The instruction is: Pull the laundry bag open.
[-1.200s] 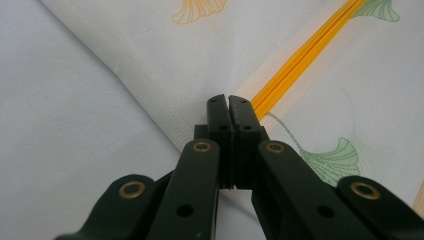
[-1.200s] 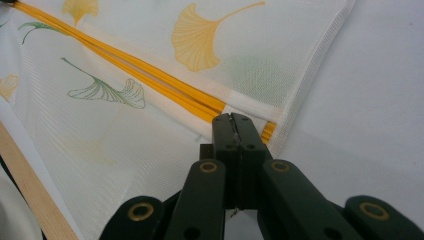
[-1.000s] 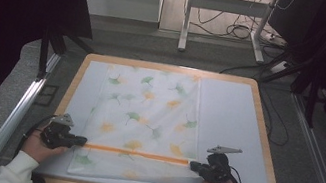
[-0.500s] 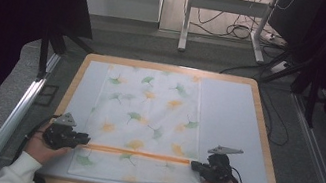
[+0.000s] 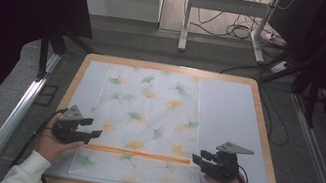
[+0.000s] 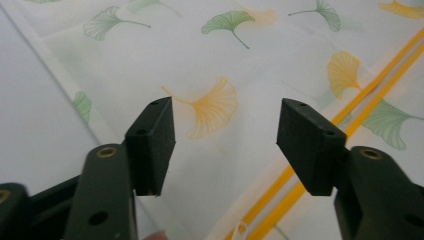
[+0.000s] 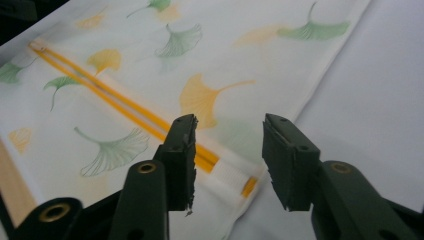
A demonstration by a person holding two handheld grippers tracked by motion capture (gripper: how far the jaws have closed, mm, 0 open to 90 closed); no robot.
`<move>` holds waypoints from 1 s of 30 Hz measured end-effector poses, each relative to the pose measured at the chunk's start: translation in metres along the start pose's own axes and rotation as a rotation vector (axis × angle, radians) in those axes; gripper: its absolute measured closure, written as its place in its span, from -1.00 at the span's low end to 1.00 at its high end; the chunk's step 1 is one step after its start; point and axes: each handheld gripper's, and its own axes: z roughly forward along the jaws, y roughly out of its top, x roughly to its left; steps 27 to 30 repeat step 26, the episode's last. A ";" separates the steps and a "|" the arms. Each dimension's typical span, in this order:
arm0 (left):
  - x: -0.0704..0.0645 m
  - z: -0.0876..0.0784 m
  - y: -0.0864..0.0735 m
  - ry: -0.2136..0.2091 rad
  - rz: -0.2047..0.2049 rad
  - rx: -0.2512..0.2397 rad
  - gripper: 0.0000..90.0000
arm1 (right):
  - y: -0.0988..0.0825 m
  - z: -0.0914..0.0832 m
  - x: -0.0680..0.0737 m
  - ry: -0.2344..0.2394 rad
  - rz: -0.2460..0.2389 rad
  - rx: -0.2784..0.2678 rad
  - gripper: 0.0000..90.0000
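Two grippers are held low over the near part of the bench point(image 5: 264, 140), one at each end of an orange zip point(image 5: 140, 154) that runs left to right across a leaf-printed cloth point(image 5: 147, 114). The cloth is spread flat on a pale mat point(image 5: 233, 114), its long axis running from near to far; the zip lies crosswise near the cloth's near end, with a short strip of cloth beyond it toward the person.

The left gripper point(image 5: 87, 133) is seen at the cloth's left edge, its fingers point(image 6: 152, 142) spread wide with nothing between them; in the left gripper view the zip passes to the right of the gap and the cloth's edge to the left. The right gripper point(image 5: 200, 159) is placed at the zip's right end, fingers point(image 7: 182, 155) likewise parted and empty, with the zip's white end tab point(image 7: 232, 176) lying just below and between them.

This symmetrical placement is judged to be a preparation: both ends of the zip line can be pinched at once, so that the cloth may be lifted or folded along that line without skewing. Neither pair of fingers can be said to touch the cloth yet. A hand point(image 5: 52, 145) is seen behind the left gripper.
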 end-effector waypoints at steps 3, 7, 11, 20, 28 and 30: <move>0.000 0.009 0.008 -0.012 -0.015 -0.009 -0.22 | 0.001 -0.001 -0.007 -0.040 0.001 -0.014 0.05; -0.002 0.016 0.014 -0.025 -0.010 -0.011 -0.24 | 0.000 -0.002 -0.015 -0.067 0.008 -0.018 0.00; -0.004 0.016 0.013 -0.014 0.026 0.003 -0.25 | -0.003 -0.009 -0.024 -0.087 0.023 -0.035 -0.07; -0.005 0.012 0.009 -0.019 0.025 0.005 -0.27 | -0.004 -0.008 -0.026 -0.107 0.022 -0.024 -0.13; -0.005 0.012 0.009 -0.013 0.034 0.013 -0.29 | -0.005 -0.008 -0.025 -0.114 0.011 -0.024 -0.16; -0.005 0.012 0.009 -0.013 0.034 0.013 -0.29 | -0.005 -0.008 -0.025 -0.114 0.011 -0.024 -0.16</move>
